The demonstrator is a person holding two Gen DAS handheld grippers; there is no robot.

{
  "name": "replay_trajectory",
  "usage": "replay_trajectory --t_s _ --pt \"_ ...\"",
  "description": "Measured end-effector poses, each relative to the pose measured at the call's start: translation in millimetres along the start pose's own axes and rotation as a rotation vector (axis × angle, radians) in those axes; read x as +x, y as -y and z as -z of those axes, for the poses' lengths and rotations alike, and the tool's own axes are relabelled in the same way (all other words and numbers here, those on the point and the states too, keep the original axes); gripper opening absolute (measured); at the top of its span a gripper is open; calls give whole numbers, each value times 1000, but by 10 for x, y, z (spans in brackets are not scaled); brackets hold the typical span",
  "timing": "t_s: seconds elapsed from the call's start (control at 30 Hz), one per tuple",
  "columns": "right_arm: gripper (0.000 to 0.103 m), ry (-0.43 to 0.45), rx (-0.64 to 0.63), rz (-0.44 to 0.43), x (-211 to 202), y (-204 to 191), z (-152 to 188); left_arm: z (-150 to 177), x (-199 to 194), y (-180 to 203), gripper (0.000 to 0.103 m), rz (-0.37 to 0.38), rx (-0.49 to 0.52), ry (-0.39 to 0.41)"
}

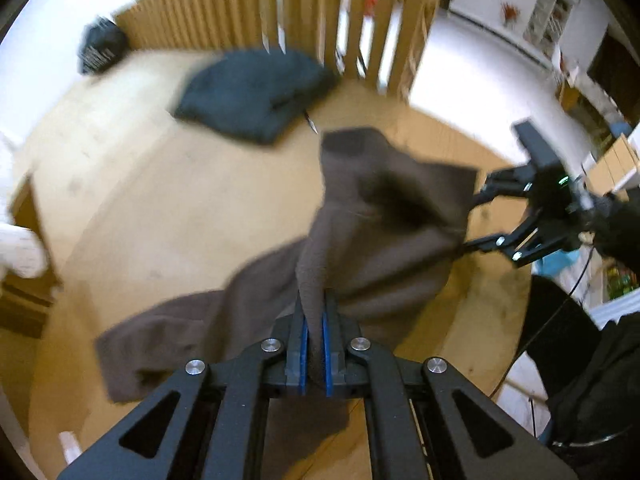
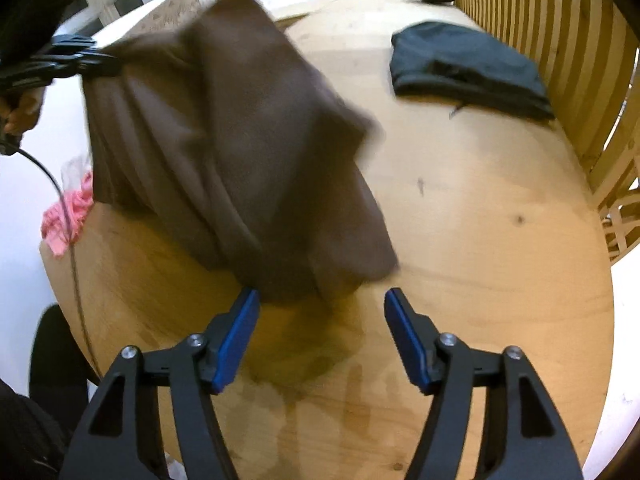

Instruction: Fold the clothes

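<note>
While lifted off the table: one brown garment in left gripper clenched jaws; right gripper jaws released; one dark folded garment.

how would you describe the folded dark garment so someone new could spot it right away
Start at the round wooden table and look to its far side, by the slatted wooden fence. The folded dark garment lies flat there, alone. Unlike the brown cloth, which hangs lifted from the left tongs, it is blue-black, neatly folded and untouched.
</note>
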State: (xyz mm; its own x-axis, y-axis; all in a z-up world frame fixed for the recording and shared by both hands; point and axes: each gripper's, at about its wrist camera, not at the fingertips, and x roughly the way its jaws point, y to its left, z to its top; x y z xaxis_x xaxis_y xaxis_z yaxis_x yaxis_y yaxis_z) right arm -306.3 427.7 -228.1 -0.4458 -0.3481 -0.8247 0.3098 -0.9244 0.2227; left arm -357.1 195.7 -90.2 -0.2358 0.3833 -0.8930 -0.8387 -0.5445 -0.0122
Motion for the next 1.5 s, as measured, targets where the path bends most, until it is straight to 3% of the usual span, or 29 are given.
replay_trajectory --t_s 0.13,0.2,0.4,0.5,0.57,0.83,0.93,1.13,1.33,1.37,1.4,1.43,1.5 --pt "64 31 -15 -25 46 -215 -243 104 -491 -151 5 -102 -28 10" --pt "64 45 -42 -24 97 -386 -392 220 -616 -202 5 -119 -59 13" --pt "64 42 -169 -22 325 -713 -875 566 -570 -290 5 -122 -125 -9" --pt "64 -19 -126 -73 549 -622 -1038 795 -477 -342 5 -110 -164 -25" --pt "64 -67 -99 -127 439 -724 -708 974 -394 -412 5 -96 -210 -32" --pt "64 -137 -222 -177 695 -1044 -645 2004 -42 -494 5 -38 -411 -100" --pt "64 -154 -276 -169 702 -1241 -563 2189 88 -531 5 -28 -471 -114" --pt "64 -108 -300 -153 501 -1323 -432 2158 82 -552 5 -13 -478 -87" --pt "64 -154 -324 -116 861 -1431 -462 2167 82 -581 5 -8 -482 -72" --pt "62 -159 -318 -125 893 -1423 -476 2173 75 -575 5 -10 -479 -72" --pt "53 -165 -305 -134 911 -1406 -495 2172 72 -569 5 -13 -477 -72" --pt "33 -175 -285 -154 916 -1377 -519 2171 70 -565 5 -17 -475 -72" --pt "23 -177 -266 -171 875 -1336 -554 2150 55 -552 5 -27 -473 -66"
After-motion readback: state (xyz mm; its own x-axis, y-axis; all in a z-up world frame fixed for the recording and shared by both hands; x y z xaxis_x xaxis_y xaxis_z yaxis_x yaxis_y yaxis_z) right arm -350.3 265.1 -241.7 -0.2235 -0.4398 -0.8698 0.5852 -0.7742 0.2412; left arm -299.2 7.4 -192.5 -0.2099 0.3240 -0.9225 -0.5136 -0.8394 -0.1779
